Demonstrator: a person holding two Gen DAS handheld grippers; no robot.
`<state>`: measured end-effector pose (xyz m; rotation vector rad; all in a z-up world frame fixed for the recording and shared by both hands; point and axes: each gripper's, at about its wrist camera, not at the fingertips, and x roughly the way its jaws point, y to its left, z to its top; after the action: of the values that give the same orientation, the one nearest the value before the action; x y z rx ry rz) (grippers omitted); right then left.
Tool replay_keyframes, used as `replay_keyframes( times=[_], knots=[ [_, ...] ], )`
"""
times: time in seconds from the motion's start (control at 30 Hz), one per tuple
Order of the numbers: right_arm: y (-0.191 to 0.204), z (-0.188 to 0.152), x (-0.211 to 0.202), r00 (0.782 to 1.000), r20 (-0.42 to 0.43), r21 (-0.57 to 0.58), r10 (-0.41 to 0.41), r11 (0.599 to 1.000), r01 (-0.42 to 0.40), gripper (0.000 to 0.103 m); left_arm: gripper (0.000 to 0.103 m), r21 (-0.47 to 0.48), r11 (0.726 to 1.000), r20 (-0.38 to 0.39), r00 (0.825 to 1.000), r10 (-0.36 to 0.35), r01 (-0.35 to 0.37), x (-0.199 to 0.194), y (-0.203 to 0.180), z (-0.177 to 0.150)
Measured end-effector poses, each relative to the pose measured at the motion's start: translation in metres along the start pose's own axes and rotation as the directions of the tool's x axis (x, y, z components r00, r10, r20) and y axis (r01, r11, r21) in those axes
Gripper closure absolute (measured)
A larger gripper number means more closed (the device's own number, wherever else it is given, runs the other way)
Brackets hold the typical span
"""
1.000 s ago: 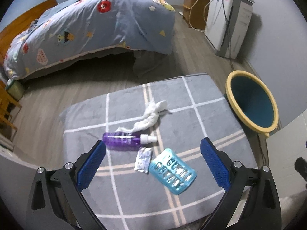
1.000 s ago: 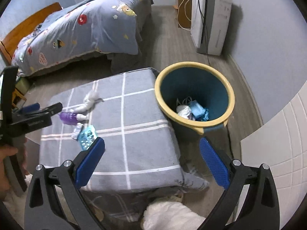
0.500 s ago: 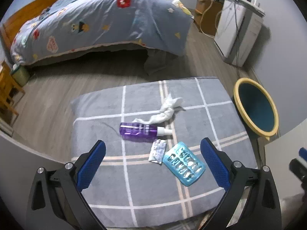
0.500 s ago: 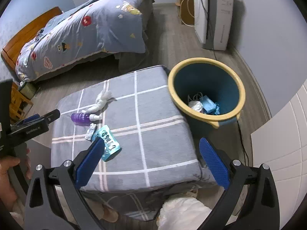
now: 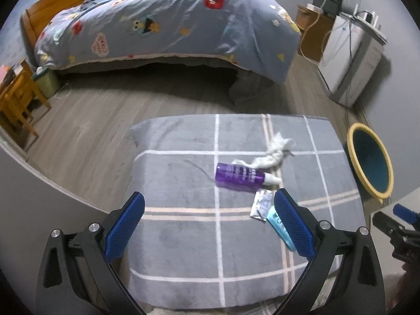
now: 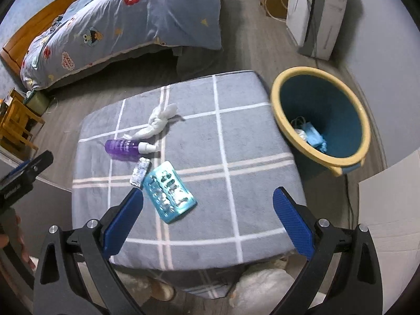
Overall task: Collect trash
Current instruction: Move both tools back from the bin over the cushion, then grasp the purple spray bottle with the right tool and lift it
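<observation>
We see four bits of trash lying close together on the grey checked cushion [image 6: 236,136]: a twisted white tissue [image 6: 160,120], a purple bottle [image 6: 123,147] on its side touching the tissue's end, a small foil packet [image 6: 140,175] just below the bottle, and a teal blister pack [image 6: 169,191] beside the packet. Our right gripper [image 6: 207,219] hangs over the near edge of the cushion with its blue fingers [image 6: 123,221] spread wide and nothing between them; the blister pack sits just ahead of its left finger. Our left gripper [image 5: 208,225] is likewise spread apart and empty, its right finger covering part of the blister pack [image 5: 279,225]. The bin [image 6: 302,141], yellow-rimmed and blue inside, stands ahead and to the right of the right gripper, against the cushion's side, with some trash already in it. A bed [image 6: 126,21] lies further ahead.
</observation>
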<state>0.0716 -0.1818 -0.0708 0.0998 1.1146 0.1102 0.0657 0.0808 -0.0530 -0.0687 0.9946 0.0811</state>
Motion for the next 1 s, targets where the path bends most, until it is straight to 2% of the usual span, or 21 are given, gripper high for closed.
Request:
replay_keyframes(
  times=[0.2, 0.3, 0.47, 0.57, 0.73, 0.83, 0.93, 0.97, 1.0],
  knots=[
    [0.026, 0.036, 0.015, 1.000, 0.024, -0.089, -0.009, 0.996, 0.011, 0.006, 0.005, 0.096, 0.995, 0.059, 0.998, 0.017, -0.023, -0.003, -0.005, 0.004],
    [0.038, 0.054, 0.029, 0.999, -0.001, -0.097, 0.046, 0.994, -0.046, 0.006, 0.005, 0.134, 0.991, 0.054, 0.998, 0.010, -0.017, 0.004, -0.001, 0.007],
    [0.051, 0.076, 0.059, 0.995, -0.048, -0.109, 0.093, 0.989, -0.097, 0.006, 0.005, 0.103, 0.995, 0.017, 1.000, -0.010, 0.008, 0.023, 0.014, 0.013],
    [0.056, 0.086, 0.080, 0.994, -0.073, -0.104, 0.077, 0.991, -0.084, 0.006, 0.005, 0.077, 0.997, 0.017, 1.000, -0.018, 0.016, 0.030, 0.021, 0.017],
    [0.075, 0.088, 0.112, 0.989, -0.118, -0.126, 0.092, 0.986, -0.107, 0.006, 0.005, 0.046, 0.998, 0.041, 0.999, 0.030, -0.032, 0.046, 0.030, 0.033],
    [0.105, 0.081, 0.125, 0.981, -0.149, -0.250, 0.126, 0.955, -0.161, 0.006, 0.005, 0.076, 0.995, 0.078, 0.996, 0.054, -0.060, 0.045, 0.033, 0.043],
    [0.133, 0.071, 0.135, 0.979, -0.154, -0.407, 0.131, 0.895, -0.184, 0.007, 0.005, 0.088, 0.994, 0.082, 0.995, 0.054, -0.061, 0.043, 0.040, 0.047],
    [0.139, 0.068, 0.138, 0.978, -0.160, -0.440, 0.134, 0.877, -0.192, 0.009, 0.005, 0.079, 0.996, 0.080, 0.996, 0.046, -0.052, 0.042, 0.043, 0.048],
    [0.144, 0.066, 0.141, 0.977, -0.164, -0.463, 0.140, 0.863, -0.201, 0.019, 0.005, 0.059, 0.998, 0.075, 0.997, 0.028, -0.033, 0.042, 0.047, 0.049]
  ],
)
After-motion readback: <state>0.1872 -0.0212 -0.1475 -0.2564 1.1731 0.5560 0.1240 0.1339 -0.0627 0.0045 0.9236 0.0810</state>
